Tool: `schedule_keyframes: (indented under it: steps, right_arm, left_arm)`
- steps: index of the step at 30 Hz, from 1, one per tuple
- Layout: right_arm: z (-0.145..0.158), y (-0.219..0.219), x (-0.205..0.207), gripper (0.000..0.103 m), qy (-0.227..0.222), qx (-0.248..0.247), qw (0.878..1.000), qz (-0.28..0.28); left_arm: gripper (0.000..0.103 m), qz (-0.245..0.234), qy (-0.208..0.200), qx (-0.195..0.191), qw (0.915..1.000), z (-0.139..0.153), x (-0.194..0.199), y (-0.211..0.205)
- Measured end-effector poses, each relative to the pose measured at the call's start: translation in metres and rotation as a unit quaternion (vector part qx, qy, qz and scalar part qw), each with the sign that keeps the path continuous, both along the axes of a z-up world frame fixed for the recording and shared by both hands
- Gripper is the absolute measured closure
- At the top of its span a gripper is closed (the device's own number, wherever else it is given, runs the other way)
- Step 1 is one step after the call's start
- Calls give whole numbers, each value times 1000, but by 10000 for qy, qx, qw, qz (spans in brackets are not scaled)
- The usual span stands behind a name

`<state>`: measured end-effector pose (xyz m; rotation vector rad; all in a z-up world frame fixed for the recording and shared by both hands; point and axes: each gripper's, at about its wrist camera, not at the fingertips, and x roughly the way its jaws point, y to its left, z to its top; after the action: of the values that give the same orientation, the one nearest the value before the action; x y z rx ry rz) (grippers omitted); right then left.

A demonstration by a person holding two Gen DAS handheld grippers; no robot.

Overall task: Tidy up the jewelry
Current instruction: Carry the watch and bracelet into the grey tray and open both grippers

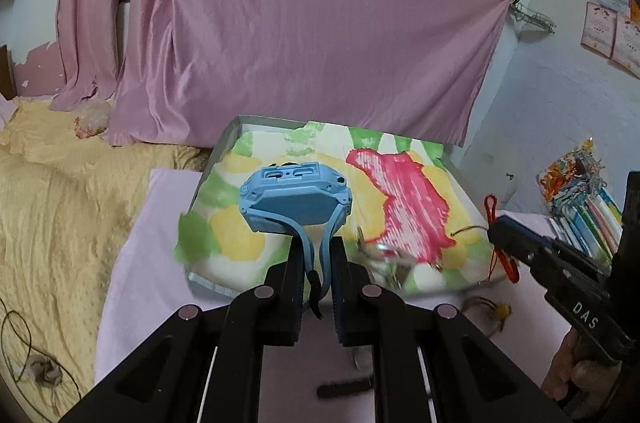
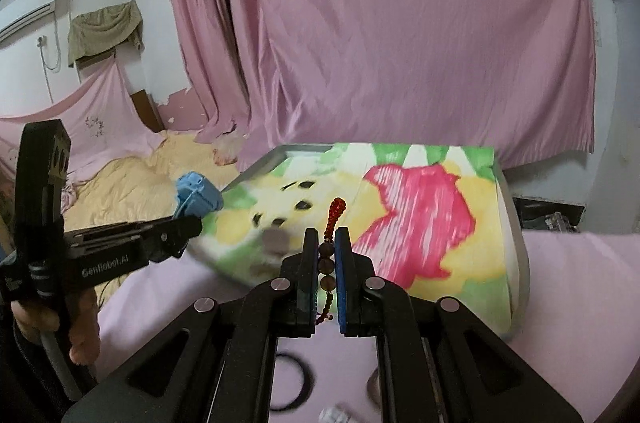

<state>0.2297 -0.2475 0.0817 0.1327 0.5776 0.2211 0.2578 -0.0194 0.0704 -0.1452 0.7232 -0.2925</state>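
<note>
Two grippers are each pinching a piece of jewelry above a pink-covered surface; what lies under the pink cloth is hidden. The left gripper (image 1: 316, 255) has its jaws pressed onto the strap of a blue watch (image 1: 294, 199), whose case stands just beyond the fingertips with its back toward the camera; the strap's loose end hangs down between the fingers and its tip is lost in shadow. The right gripper (image 2: 326, 243) is closed on a beaded bracelet (image 2: 326, 263): brown beads sit between the pads, and a red beaded end (image 2: 335, 217) rises past the fingertips.

Below the right gripper a dark ring (image 2: 294, 379) lies on the pink cloth, half cut off by the gripper body, and a small white thing near the frame's bottom edge is too blurred to name. Just ahead of both grippers sits a tray (image 1: 224, 143) lined with a floral cloth (image 1: 404, 199). In the left wrist view some metallic pieces (image 1: 380, 255) on that cloth, right of the left gripper, are smeared by motion and cannot be identified. Farther back hangs a pink curtain (image 1: 304, 23), with a yellow bedspread (image 1: 52, 207) off to the left.
</note>
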Motion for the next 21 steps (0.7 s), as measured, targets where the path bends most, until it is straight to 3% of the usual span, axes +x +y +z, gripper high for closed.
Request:
schedule_keyframes:
  steps: [7,14,21]
  right_arm:
    - [-22,-6,40,96,374,135,9991,-120]
    - [-54,-9,57,96,868,200,9959,-157]
    - [-66,-6,64,96,1130,161,9934,-124]
  left_arm:
    - [92,-5,427,102,9990,-21,35,-7]
    - [90,-113,556,232,9981,-34,41,-15]
    - [88,-107,745,308,9967,-44,48,-16]
